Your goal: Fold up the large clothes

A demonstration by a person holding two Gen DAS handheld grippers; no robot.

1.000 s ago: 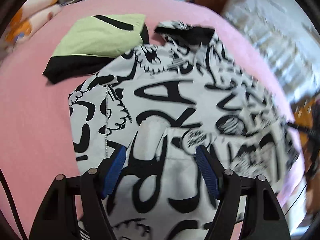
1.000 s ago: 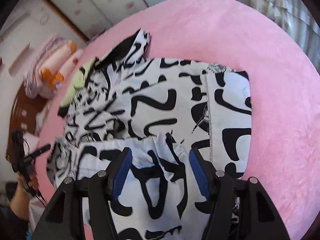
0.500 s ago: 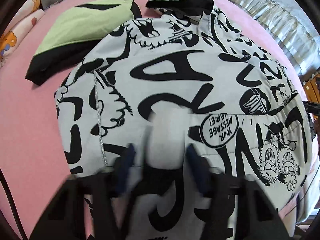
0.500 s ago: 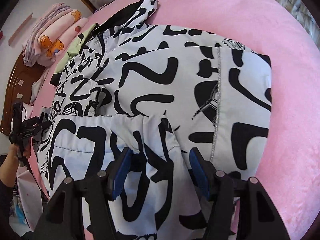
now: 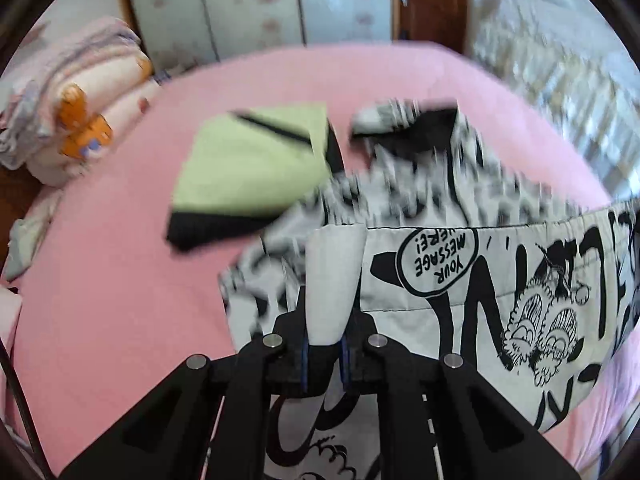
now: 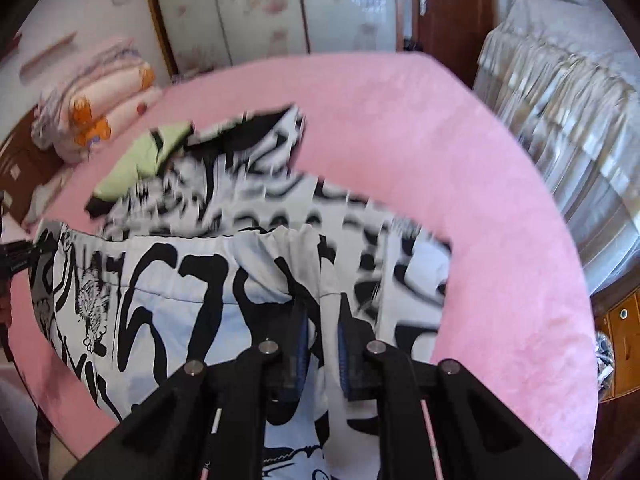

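Now we see our left gripper (image 5: 325,320) pinched tight on a bunched bit of the black-and-white printed jacket (image 5: 472,276), right at its edge. Our right gripper (image 6: 322,320) is pinched on the same jacket (image 6: 192,292) too, a bit further along that edge. Between the two grippers the edge of the jacket is pulled up and stretched flat like a banner, and we can read "YOUR MESSAGE HERE!" upside down in a bubble on it. Behind that raised edge the jacket looks blurry, and its far end lies on the pink bed cover (image 5: 120,288).

A folded green and black garment (image 5: 252,168) sits on the bed beside the far end of the jacket, touching it. Near the wall we see a pile of pink bedding (image 5: 76,128) with orange teddy bears on it.
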